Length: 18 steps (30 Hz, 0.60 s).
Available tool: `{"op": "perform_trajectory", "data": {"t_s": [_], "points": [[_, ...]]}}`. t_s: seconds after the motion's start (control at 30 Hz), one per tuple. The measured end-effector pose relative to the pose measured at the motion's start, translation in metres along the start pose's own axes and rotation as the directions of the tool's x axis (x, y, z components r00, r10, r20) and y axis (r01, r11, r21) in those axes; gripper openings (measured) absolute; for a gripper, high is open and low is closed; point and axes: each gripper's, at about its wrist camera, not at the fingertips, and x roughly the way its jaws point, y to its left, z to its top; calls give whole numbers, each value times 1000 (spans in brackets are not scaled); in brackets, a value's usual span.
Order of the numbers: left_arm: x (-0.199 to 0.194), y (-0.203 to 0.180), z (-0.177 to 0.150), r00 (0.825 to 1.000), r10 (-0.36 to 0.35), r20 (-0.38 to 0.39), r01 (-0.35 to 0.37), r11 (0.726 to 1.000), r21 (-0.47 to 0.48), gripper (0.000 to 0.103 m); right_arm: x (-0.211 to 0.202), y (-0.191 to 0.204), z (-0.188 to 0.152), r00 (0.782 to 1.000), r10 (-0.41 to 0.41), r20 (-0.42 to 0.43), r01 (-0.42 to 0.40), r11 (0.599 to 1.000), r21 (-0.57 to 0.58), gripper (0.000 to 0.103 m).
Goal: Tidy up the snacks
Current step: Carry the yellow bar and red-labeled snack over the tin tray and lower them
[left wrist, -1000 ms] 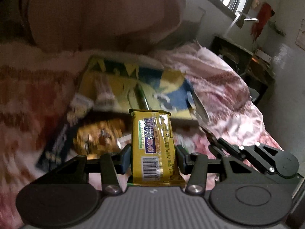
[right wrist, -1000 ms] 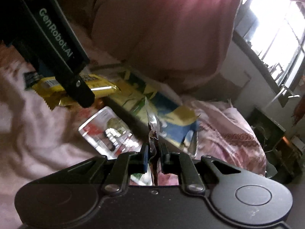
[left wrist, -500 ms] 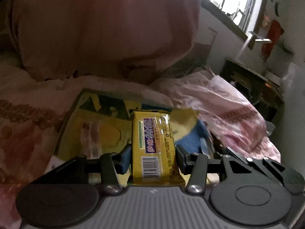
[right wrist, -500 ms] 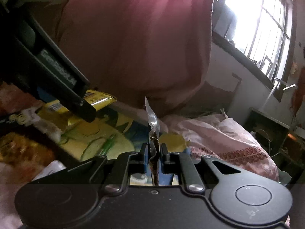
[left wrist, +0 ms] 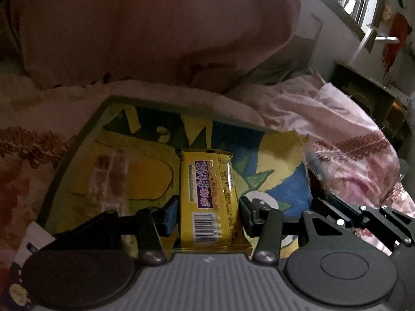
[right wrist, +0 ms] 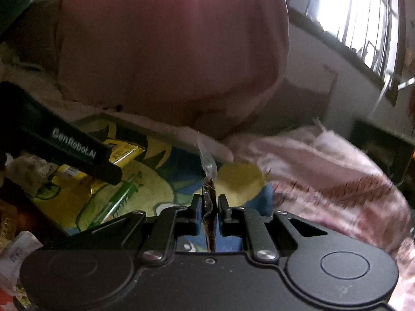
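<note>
The yellow snack bar (left wrist: 210,202) has a purple label & a barcode. It sits between the two fingers of the left gripper (left wrist: 208,213), which squeeze it on both sides, so it's held up in the air. Its far end points away from the camera. In the right wrist view the same bar (right wrist: 122,153) pokes out past the left gripper's black arm, w/ white letters on the arm.

Under the bar is a big flat box (left wrist: 109,134) w/ a yellow, blue & green cartoon picture. The bar hangs over the middle of it, not touching as far as I can tell.

The right gripper (right wrist: 210,208) has its fingers almost closed, pinching a thin clear packet (right wrist: 207,163) w/ something brown inside. The packet stands up on its edge, over the blue corner of the box.

The box lies on a pink flowery blanket (left wrist: 345,134). Behind it is a big pink pillow (left wrist: 155,26). A bright window w/ bars (right wrist: 363,15) is up on the right. More snack packs (right wrist: 18,246) are low on the left, too blurry to read.
</note>
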Motion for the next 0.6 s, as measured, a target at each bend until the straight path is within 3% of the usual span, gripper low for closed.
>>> {"op": "perform_trajectory", "data": {"t_s": [0.3,0.6], "points": [[5,-11,-7,999,47,-22,-46,997,59,53,12,-16,-9,994,79,-79,-68,989,129,13],[5,-18,-7,996,70,-55,-65,994,87,53,11,-18,-13,991,89,-103,-72,985,155,20]]}}
